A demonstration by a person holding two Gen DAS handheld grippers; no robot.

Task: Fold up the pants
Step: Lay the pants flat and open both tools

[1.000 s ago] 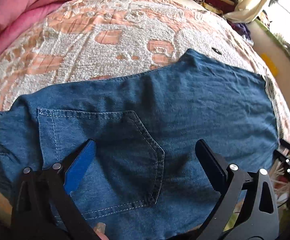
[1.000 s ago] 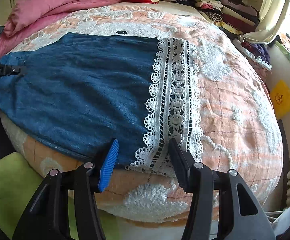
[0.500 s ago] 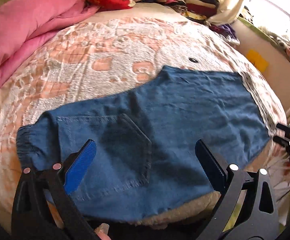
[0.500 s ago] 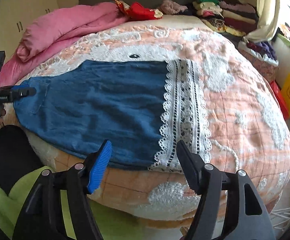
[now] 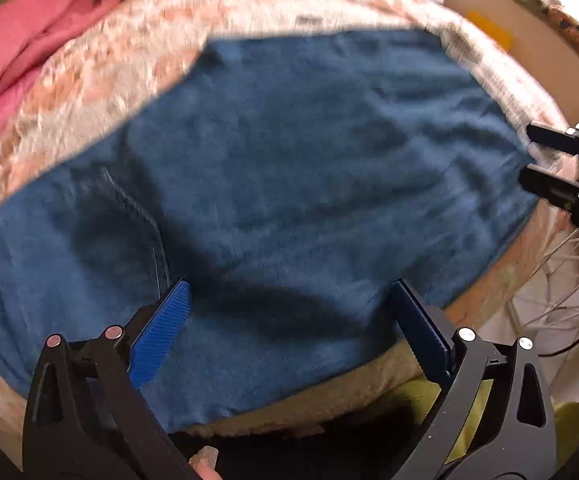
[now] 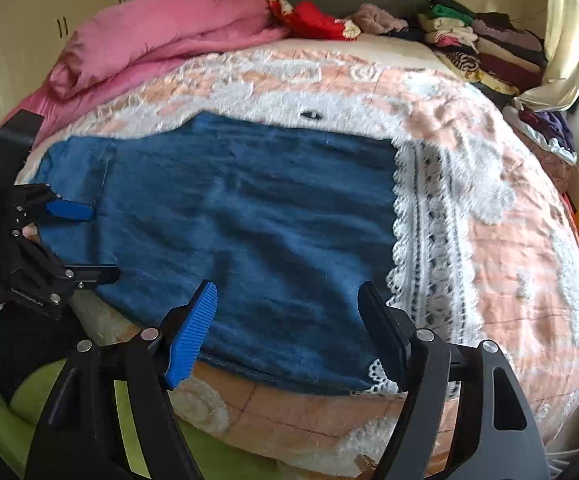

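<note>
While pants (image 6: 249, 220) lie flat, both grippers, left (image 5: 289, 304) and right (image 6: 289, 304), moved closer, jaws apart.

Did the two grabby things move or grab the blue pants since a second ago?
Both moved, neither grabbed. The left gripper first pulled back, then came in close over the pants near the back pocket. The right gripper slid from the lace hem toward the denim's near edge. Both are open as before, and the pants lie flat on the bedspread, unfolded.

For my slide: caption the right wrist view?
Open right hand-held gripper above denim pants with lace hem on bed.
</note>
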